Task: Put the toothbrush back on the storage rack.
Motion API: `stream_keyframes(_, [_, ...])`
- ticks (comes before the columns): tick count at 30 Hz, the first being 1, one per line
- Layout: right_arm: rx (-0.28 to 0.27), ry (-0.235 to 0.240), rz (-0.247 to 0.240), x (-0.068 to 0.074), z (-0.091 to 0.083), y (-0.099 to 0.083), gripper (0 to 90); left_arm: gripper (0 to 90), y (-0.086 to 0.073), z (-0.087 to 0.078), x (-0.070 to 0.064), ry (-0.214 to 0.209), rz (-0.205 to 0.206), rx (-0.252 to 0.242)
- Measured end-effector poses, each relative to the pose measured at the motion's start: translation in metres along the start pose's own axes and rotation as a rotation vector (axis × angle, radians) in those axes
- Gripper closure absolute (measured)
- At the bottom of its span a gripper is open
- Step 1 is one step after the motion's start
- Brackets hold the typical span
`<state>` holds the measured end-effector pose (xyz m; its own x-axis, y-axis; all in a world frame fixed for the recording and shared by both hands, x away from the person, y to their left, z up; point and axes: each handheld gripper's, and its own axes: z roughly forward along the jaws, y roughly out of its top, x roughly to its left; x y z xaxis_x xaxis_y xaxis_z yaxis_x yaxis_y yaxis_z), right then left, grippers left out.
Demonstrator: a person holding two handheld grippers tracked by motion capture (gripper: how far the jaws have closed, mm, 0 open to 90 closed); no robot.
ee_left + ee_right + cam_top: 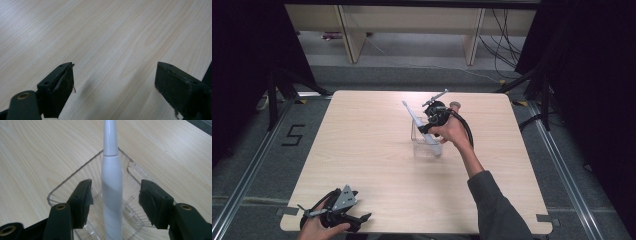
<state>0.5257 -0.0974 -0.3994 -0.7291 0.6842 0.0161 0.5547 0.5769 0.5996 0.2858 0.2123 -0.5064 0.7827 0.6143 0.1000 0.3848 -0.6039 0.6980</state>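
The right gripper (pixel 428 126) is out past the middle of the table (pixel 377 150), held by a hand (pixel 452 131) whose grey sleeve (pixel 497 205) reaches in from the near edge. Its jaws are spread, one on each side of a white toothbrush (pixel 111 192), and from the right gripper view there is a clear gap between each pad and the handle, so nothing is being pinched. The toothbrush runs straight ahead between the jaws and away from them, its thick body narrowing to a thin neck (pixel 110 137) further out. In the high view the toothbrush (pixel 414 120) stands tilted, head end up and leaning away to the left of the gripper.

Directly beneath the jaws sits a clear tray (pixel 75 182), ribbed along its walls, with the lower end of the toothbrush down inside it. The tray (pixel 418 145) rests on the bare wood just below the hand in the high view.

The left gripper (pixel 362 218) is well apart from all that, down at the near left corner of the table, held by the other hand (pixel 319 227), with its grey plate (pixel 344 198) on top. Its jaws are spread wide too, and in the left gripper view only pale wood grain (pixel 112 50) lies between and ahead of them. A frayed thread hangs off the edge of one pad (pixel 67 87).
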Motion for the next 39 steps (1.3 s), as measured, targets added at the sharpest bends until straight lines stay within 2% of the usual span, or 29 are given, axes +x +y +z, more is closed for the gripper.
stream_keyframes(5, [-0.023, 0.017, 0.028, 0.0, -0.007, -0.001, 40.9, 15.3, -0.001, -0.001, 0.001, -0.001, 0.011, 0.009])
stream_keyframes(6, [-0.032, 0.015, 0.02, -0.001, -0.008, -0.001, 40.8, 15.3, -0.001, -0.001, 0.0, 0.001, -0.001, 0.004])
stream_keyframes(8, [-0.033, 0.004, 0.03, -0.001, -0.011, -0.002, 40.1, 15.3, -0.001, -0.001, 0.0, 0.002, -0.001, 0.004])
stream_keyframes(10, [-0.054, 0.017, 0.005, -0.002, -0.014, -0.003, 40.0, 15.3, -0.001, -0.001, 0.001, 0.002, 0.007, 0.005])
stream_keyframes(11, [-0.056, 0.003, 0.015, -0.002, -0.016, -0.003, 39.7, 15.3, -0.001, -0.001, 0.0, 0.004, -0.002, 0.003])
stream_keyframes(13, [-0.079, 0.009, 0.025, -0.002, -0.019, -0.005, 39.7, 15.3, -0.002, -0.002, 0.0, 0.004, 0.002, 0.01])
stream_keyframes(14, [-0.071, 0.015, 0.019, -0.002, -0.022, -0.005, 39.7, 15.3, -0.002, -0.002, 0.0, 0.004, -0.004, 0.006])
stream_keyframes(17, [-0.096, 0.02, -0.009, -0.005, -0.026, -0.009, 39.6, 15.3, -0.002, -0.002, 0.0, 0.004, -0.008, 0.005])
stream_keyframes(18, [-0.102, 0.016, 0.017, -0.003, -0.026, -0.011, 39.6, 15.3, -0.002, -0.001, 0.0, 0.005, -0.003, 0.005])
stream_keyframes(21, [-0.119, 0.023, -0.009, -0.006, -0.03, -0.015, 39.6, 15.3, -0.002, -0.001, 0.0, 0.0, 0.004, 0.01])
stream_keyframes(26, [-0.131, 0.028, 0.006, -0.009, -0.035, -0.02, 39.4, 15.3, -0.002, -0.001, 0.0, 0.002, 0.0, 0.009])
stream_keyframes(29, [-0.161, 0.028, 0.002, -0.008, -0.04, -0.022, 39.1, 15.3, -0.002, -0.001, 0.0, 0.002, 0.002, 0.008])
stream_keyframes(33, [-0.173, 0.031, -0.02, -0.004, -0.047, -0.023, 39.0, 15.3, -0.002, -0.001, 0.0, 0.002, 0.001, 0.009])
stream_keyframes(35, [-0.172, 0.023, -0.005, -0.001, -0.049, -0.024, 38.9, 15.3, -0.002, -0.001, 0.0, 0.002, 0.001, 0.008])
stream_keyframes(36, [-0.164, 0.024, -0.021, -0.002, -0.05, -0.024, 38.9, 15.3, -0.002, -0.002, 0.0, 0.002, 0.003, 0.009])
stream_keyframes(38, [-0.181, 0.019, -0.027, -0.001, -0.05, -0.027, 39.0, 15.3, -0.002, -0.001, 0.0, 0.001, 0.002, 0.012])
stream_keyframes(39, [-0.165, 0.025, -0.024, -0.001, -0.052, -0.029, 39.0, 15.3, -0.002, -0.001, 0.0, 0.001, -0.002, 0.011])
